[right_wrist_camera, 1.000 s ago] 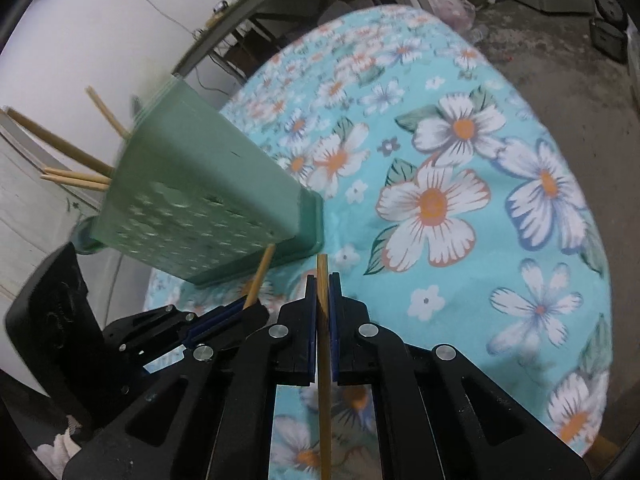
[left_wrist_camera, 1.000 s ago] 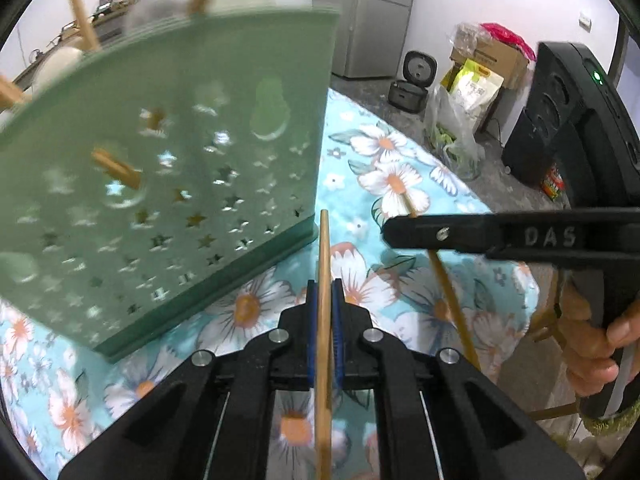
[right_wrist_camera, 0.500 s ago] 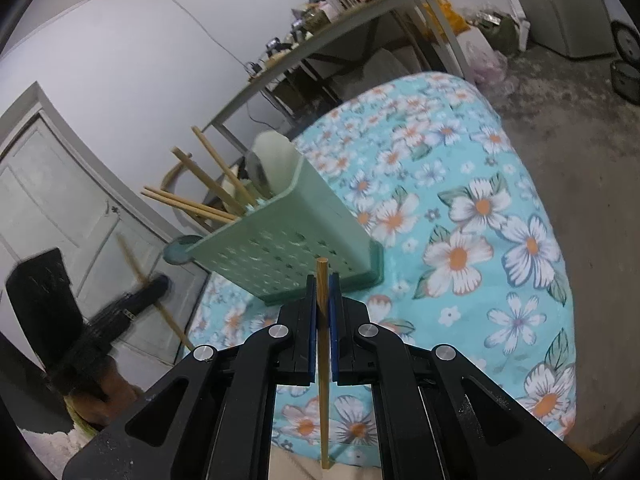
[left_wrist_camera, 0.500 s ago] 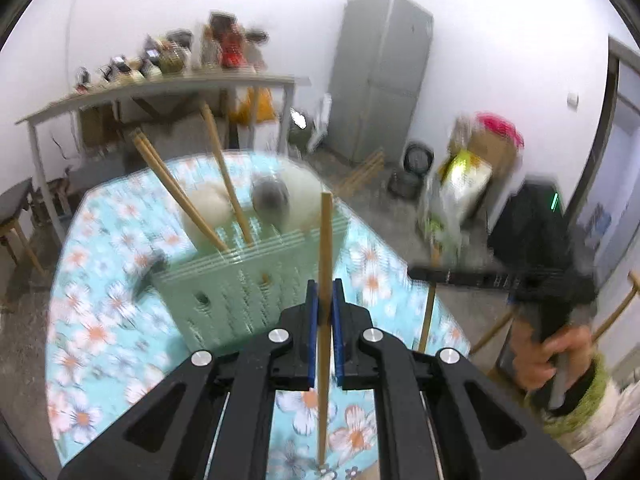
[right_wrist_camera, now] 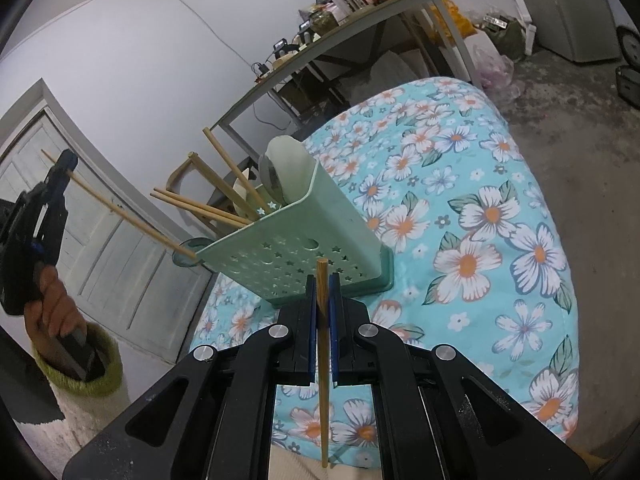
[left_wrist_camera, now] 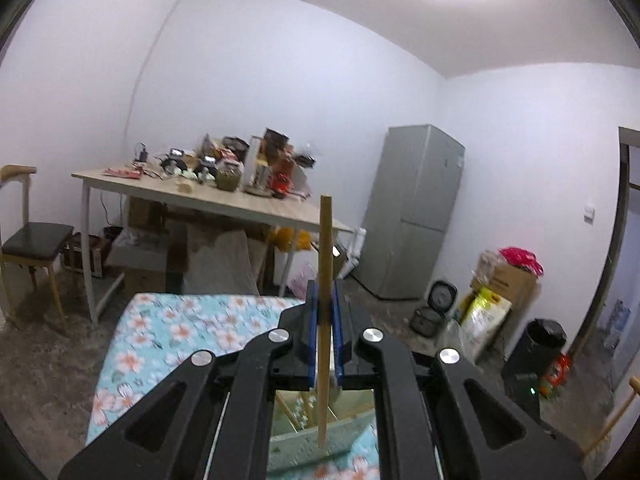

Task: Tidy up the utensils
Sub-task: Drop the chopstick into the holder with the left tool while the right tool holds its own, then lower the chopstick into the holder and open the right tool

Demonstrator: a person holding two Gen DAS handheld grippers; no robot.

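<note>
While each gripper pinches one thin, round, pale wooden chopstick, the left gripper (left_wrist_camera: 324,336) has its jaws clamped on its stick (left_wrist_camera: 325,280) partway along, above the mint-green perforated plastic utensil holder (right_wrist_camera: 304,252) on the flower-print tabletop (right_wrist_camera: 500,240), and the right gripper (right_wrist_camera: 323,328) has its jaws tight on the second chopstick (right_wrist_camera: 322,360) near its upper end. Such sticks look light, stiff and smooth, so they may pivot or slide between the pads; a hold nearer the middle should steady them.

Both tongs (left_wrist_camera: 325,312) (right_wrist_camera: 323,304) clamped.
</note>
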